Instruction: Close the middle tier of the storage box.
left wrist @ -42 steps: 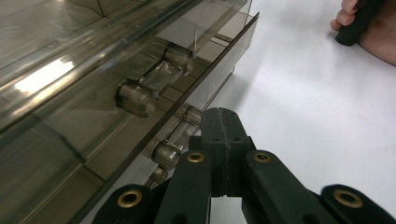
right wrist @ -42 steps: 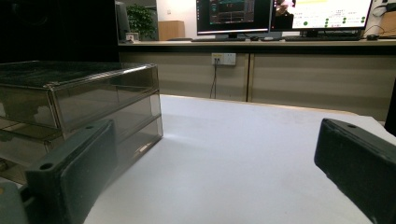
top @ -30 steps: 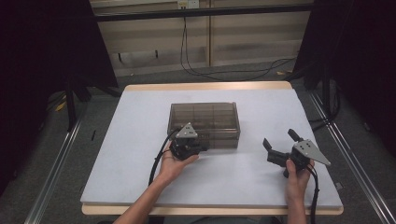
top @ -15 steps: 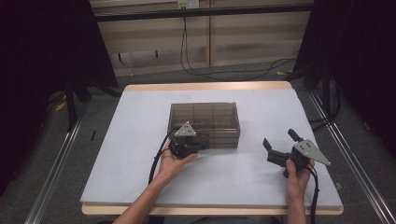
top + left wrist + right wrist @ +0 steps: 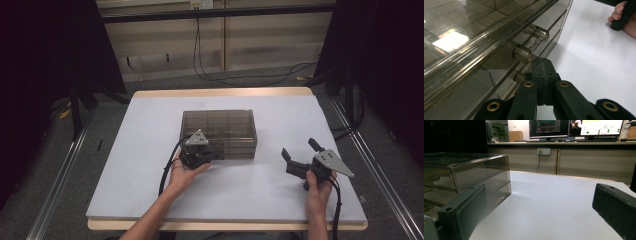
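Note:
A smoky clear drawer box [image 5: 218,125] stands in the middle of the white table [image 5: 150,130]. My left gripper [image 5: 216,154] is at the box's front face, held by a hand. In the left gripper view its jaws [image 5: 542,63] are shut together with nothing between them. Their tip lies just beside a round drawer knob [image 5: 522,53], a second knob [image 5: 541,33] sits farther along, and a third [image 5: 519,76] is low beside the jaws. My right gripper [image 5: 300,149] rests to the right of the box, open and empty. Its wide-apart jaws [image 5: 539,207] frame the box's corner [image 5: 469,175].
Bare white tabletop spreads between the box and the right gripper. The other hand [image 5: 624,17] shows far off in the left gripper view. Cables [image 5: 215,70] lie on the floor behind the table. Monitors [image 5: 574,127] stand on a far desk.

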Motion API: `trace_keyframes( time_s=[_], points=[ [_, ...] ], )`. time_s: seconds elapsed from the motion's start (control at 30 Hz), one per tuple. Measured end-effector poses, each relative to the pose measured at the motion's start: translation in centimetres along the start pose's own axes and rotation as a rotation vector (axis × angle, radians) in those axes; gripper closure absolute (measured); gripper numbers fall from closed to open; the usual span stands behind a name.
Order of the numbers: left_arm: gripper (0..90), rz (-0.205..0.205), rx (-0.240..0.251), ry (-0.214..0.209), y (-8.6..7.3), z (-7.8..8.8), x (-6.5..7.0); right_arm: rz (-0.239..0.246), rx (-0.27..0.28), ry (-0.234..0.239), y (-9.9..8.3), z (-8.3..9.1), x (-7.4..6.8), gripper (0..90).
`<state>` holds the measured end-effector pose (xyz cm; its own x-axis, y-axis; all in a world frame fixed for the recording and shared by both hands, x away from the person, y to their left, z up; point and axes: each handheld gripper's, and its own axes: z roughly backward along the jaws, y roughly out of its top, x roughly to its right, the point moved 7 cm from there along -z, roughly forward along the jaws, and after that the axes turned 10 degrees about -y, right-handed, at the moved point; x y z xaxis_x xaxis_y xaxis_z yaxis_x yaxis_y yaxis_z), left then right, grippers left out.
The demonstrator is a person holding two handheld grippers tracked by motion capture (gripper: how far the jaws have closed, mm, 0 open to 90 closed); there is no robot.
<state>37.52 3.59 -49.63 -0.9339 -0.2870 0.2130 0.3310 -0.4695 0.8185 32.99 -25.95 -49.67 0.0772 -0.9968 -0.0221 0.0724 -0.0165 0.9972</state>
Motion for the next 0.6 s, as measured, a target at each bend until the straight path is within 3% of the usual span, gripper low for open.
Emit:
trace_keyframes(
  time_s=[0.2, 0.4, 0.6],
  points=[
    [88.3, 0.002, -0.01, -0.01, -0.1, 0.0, 0.1, 0.0, 0.0, 0.0, 0.0, 0.0, 0.0, 0.0],
    [78.7, 0.007, 0.0, -0.029, -0.1, 0.5, 0.6, -0.002, -0.001, 0.0, 0.0, 0.0, 0.0, 0.0],
    [71.0, -0.011, -0.016, -0.017, -0.3, 1.1, 1.0, -0.002, -0.001, 0.0, 0.0, 0.0, 0.0, 0.0]
  ],
)
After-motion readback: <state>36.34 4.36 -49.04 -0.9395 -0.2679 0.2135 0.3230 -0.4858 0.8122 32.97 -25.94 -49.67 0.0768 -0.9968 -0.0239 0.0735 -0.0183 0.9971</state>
